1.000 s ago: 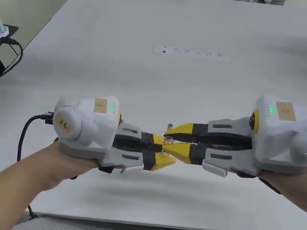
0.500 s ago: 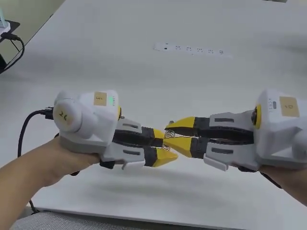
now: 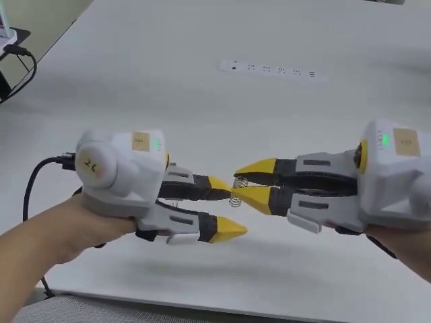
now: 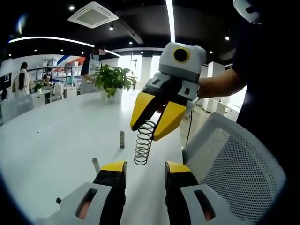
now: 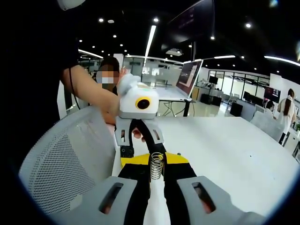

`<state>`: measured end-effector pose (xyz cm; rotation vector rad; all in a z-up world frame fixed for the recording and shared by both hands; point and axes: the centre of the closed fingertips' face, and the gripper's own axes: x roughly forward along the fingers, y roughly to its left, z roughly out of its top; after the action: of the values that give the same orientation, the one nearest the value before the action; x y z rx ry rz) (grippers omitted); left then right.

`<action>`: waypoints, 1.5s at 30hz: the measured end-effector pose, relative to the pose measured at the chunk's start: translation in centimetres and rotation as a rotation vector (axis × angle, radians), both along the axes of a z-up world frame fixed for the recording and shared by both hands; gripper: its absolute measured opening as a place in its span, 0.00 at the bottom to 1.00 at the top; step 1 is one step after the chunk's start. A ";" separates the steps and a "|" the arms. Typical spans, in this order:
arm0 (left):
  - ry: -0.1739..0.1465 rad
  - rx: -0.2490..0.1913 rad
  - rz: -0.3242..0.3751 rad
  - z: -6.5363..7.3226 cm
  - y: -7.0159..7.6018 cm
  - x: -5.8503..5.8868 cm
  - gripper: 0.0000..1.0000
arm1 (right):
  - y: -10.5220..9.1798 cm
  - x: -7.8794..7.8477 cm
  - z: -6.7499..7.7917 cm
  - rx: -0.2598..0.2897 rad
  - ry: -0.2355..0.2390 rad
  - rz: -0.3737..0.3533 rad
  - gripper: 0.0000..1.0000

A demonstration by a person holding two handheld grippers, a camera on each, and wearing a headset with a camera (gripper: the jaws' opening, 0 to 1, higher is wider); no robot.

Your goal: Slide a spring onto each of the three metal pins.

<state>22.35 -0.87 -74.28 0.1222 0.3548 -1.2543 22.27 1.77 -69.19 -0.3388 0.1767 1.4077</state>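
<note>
**Spring changes hands above the table.** A spring (image 4: 144,144) is held by its upper end in the clenched jaws of the right hand-held gripper (image 3: 237,186). It hangs just ahead of the left hand-held gripper (image 4: 139,166), whose jaws are spread and grasp nothing. Both tools are raised above the table (image 3: 202,101).

Beyond the left hand-held gripper, to the left of its jaws as seen from its own camera, two uprights are seen standing on the table. The nearer is a bare pin (image 4: 95,165). The far pin (image 4: 122,139) looks ribbed, as though a spring had already been slid over it, though it is too small for certainty. A third pin cannot be made out.

The task is judged to be partly done at most. Perhaps one pin has been dressed, one spring is in the air and not yet threaded, and at least one pin is left uncovered.

In the frames of a second and half a second earlier, the left hand-held gripper's jaws were shut at the spring where the two tools met. They are now parted, and the spring is left with the right hand-held gripper alone. A hand-over is thus read as completed.
</note>
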 end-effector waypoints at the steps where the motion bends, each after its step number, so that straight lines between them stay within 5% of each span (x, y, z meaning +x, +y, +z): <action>1: 0.000 0.001 0.005 0.0 0.1 0.1 0.27 | 0.0 0.0 0.0 0.000 0.001 -0.001 0.06; 12: -0.011 0.012 0.080 0.0 2.8 0.8 0.38 | 0.0 0.3 -0.3 -0.012 0.002 -0.010 0.06; 30: -0.023 0.030 0.313 -0.4 9.7 2.7 0.68 | -0.6 1.1 -0.8 -0.028 -0.001 -0.045 0.06; 45: 0.034 0.073 0.365 -2.2 11.7 2.2 0.91 | -1.3 2.6 -1.5 -0.054 -0.009 -0.099 0.06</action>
<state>24.57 10.85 -76.53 0.0929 0.4312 -0.8835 24.87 0.47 -70.65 -0.3760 0.2210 1.3056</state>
